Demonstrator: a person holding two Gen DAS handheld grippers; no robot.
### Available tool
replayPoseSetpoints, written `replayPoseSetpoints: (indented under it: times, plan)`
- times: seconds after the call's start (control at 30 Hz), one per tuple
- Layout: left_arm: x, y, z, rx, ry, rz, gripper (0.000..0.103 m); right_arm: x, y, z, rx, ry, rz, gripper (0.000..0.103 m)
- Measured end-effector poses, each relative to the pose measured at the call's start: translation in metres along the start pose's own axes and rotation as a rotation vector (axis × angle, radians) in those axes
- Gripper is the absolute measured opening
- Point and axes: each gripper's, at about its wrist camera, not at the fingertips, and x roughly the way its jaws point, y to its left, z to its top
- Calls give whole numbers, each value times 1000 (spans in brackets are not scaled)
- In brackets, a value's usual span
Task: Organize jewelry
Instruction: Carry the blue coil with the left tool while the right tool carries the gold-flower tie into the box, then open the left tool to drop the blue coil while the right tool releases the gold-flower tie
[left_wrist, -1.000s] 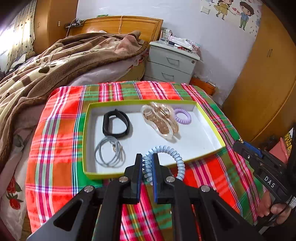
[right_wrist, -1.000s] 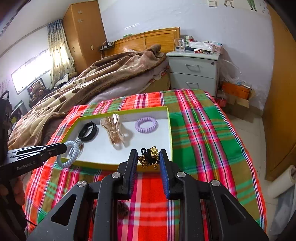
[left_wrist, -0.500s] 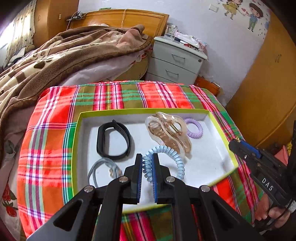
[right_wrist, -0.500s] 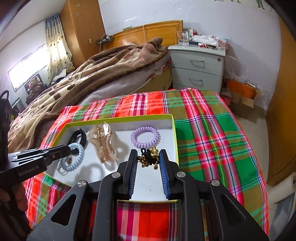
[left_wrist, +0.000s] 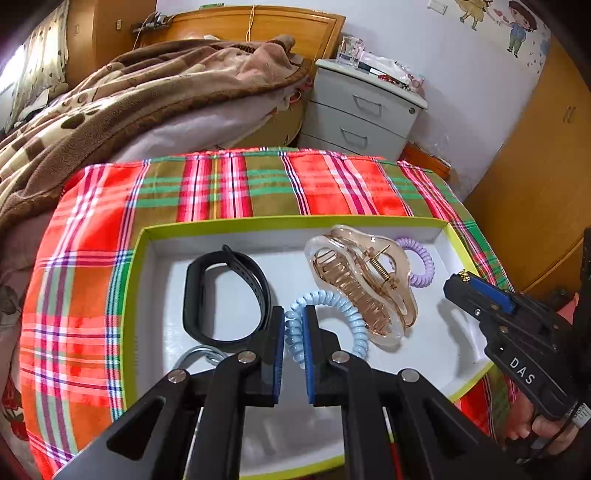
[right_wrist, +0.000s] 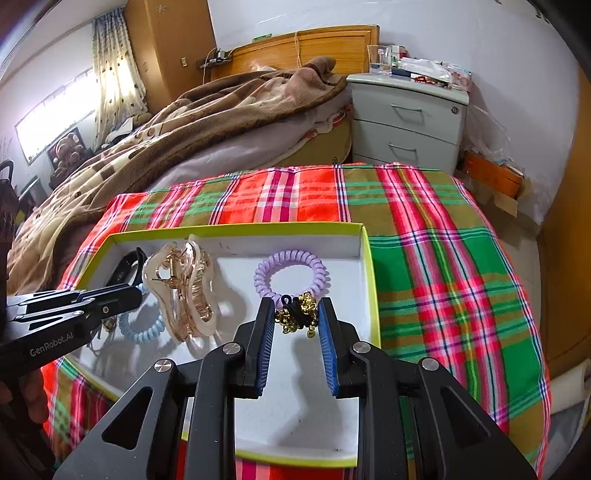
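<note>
Our left gripper (left_wrist: 294, 325) pinches a pale blue spiral hair tie (left_wrist: 334, 314) above the shallow white box with lime-green rim (left_wrist: 258, 222). Our right gripper (right_wrist: 297, 317) clamps a black elastic with gold bells (right_wrist: 299, 312) over the same box, near the lilac spiral hair tie (right_wrist: 290, 275).

A red-and-green plaid cloth (right_wrist: 436, 266) covers the table. On it sits a shallow white tray with a lime-green rim (right_wrist: 373, 295), set toward the cloth's left side, leaving the right half bare.
</note>
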Motion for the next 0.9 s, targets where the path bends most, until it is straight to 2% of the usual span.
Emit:
replayPoseSetpoints:
  times: [0.3,0.77,0.9]
  plan:
    - [12,1,-1,-3,23,1,10,12,3,-4,-33,22,-20,25]
    - [12,0,-2,5,18,12,11,16,8,-4,-70,22,-55,25]
    - [12,-1,-2,9,19,9,15,17,8,-3,-70,23,-55,25]
